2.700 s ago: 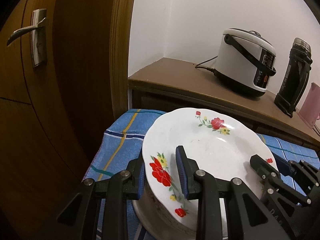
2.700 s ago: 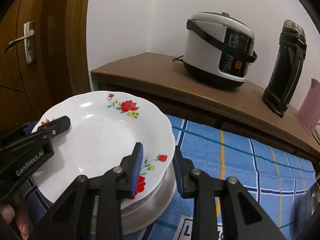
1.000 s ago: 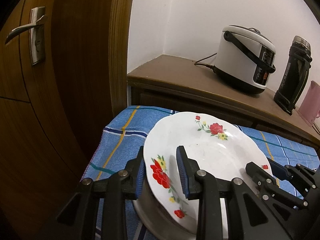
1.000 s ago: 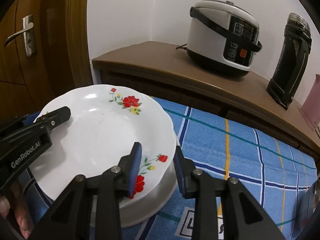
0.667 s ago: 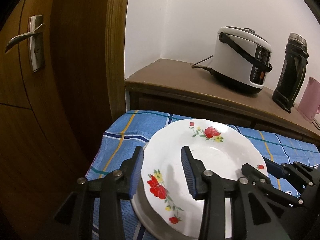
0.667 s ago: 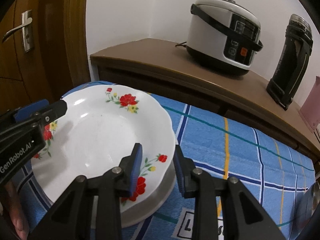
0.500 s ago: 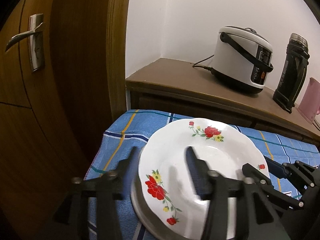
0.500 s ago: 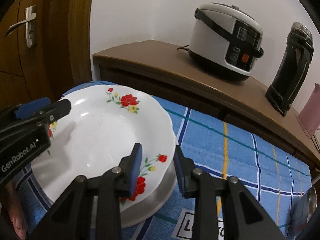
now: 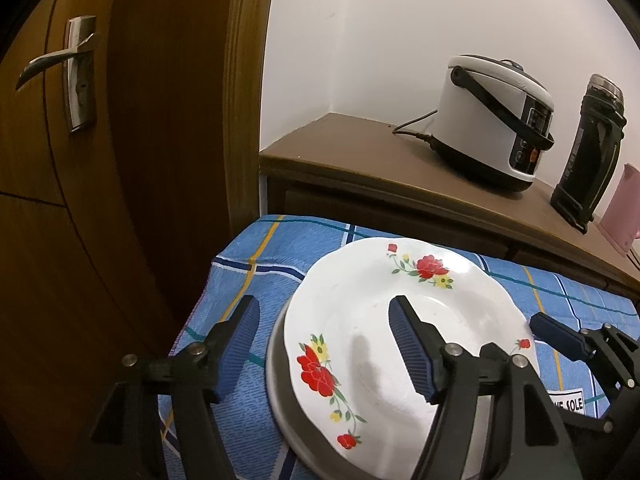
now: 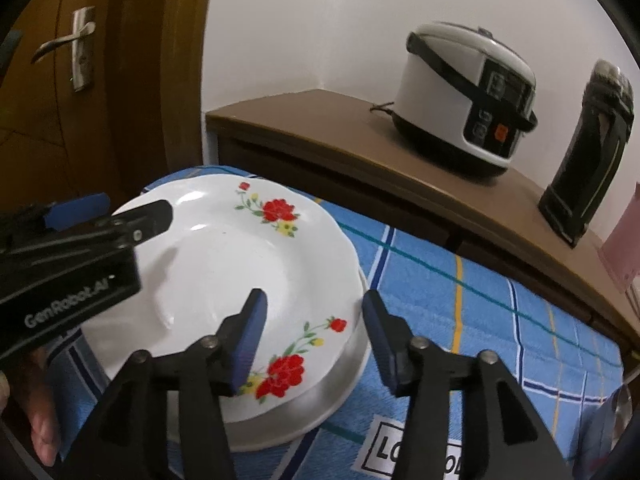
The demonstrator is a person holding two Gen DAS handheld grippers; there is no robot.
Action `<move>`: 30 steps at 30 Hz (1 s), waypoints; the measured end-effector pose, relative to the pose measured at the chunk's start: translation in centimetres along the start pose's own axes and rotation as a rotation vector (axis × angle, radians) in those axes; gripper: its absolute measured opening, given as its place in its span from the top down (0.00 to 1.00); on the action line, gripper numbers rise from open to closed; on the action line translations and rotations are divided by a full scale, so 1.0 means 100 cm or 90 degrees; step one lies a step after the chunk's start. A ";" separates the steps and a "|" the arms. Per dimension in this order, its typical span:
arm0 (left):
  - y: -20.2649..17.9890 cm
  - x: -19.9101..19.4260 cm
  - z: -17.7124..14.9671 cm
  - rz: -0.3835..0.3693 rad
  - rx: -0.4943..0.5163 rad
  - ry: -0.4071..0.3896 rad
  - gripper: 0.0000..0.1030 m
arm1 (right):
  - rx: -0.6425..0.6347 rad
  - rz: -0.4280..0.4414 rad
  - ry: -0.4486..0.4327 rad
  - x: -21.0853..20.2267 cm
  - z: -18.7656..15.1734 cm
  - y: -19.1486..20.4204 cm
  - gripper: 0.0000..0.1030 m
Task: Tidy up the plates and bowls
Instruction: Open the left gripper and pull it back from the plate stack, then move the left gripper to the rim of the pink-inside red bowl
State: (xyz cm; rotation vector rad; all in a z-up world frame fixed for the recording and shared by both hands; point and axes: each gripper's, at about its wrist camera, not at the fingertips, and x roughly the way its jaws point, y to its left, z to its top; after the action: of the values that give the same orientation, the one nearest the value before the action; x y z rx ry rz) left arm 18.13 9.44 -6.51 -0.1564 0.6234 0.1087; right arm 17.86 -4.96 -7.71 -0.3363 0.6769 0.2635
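Note:
A white plate with red flowers (image 9: 384,320) (image 10: 240,264) lies on top of a wider grey dish (image 9: 280,384) (image 10: 348,376) on the blue checked cloth. My left gripper (image 9: 326,344) straddles the plate's left rim. Its jaws are opening and the pads stand clear of the rim. In the right wrist view the left gripper (image 10: 116,210) shows over the plate's far left edge. My right gripper (image 10: 316,338) straddles the near right rim, jaws opening, pads off the plate. One of its fingers (image 9: 556,330) shows at the plate's right side.
The blue checked cloth (image 9: 256,264) covers the table. Behind it a wooden sideboard (image 10: 320,120) carries a white rice cooker (image 10: 464,92), a black flask (image 10: 588,152) and a pink jug (image 9: 624,212). A wooden door with a metal handle (image 9: 64,64) stands close on the left. A person's hand (image 10: 40,420) shows at the lower left.
The plate sank onto the dish below it. The left gripper opened first and let the rim go, then the right gripper opened too.

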 end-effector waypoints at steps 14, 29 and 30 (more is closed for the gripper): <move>0.008 -0.005 -0.001 0.000 -0.028 -0.014 0.29 | 0.007 0.004 -0.019 -0.038 -0.002 -0.003 0.43; -0.028 -0.057 -0.026 0.003 -0.009 -0.040 0.29 | 0.121 0.010 -0.068 -0.178 -0.085 -0.097 0.52; -0.037 -0.065 -0.030 -0.006 -0.001 -0.040 0.29 | 0.132 -0.002 -0.071 -0.188 -0.096 -0.107 0.53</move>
State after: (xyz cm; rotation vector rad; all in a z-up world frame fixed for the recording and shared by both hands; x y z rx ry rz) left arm 11.73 4.96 -4.70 -0.1575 0.5597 0.1043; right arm 2.00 -20.80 -0.15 -0.1236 0.5878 0.2057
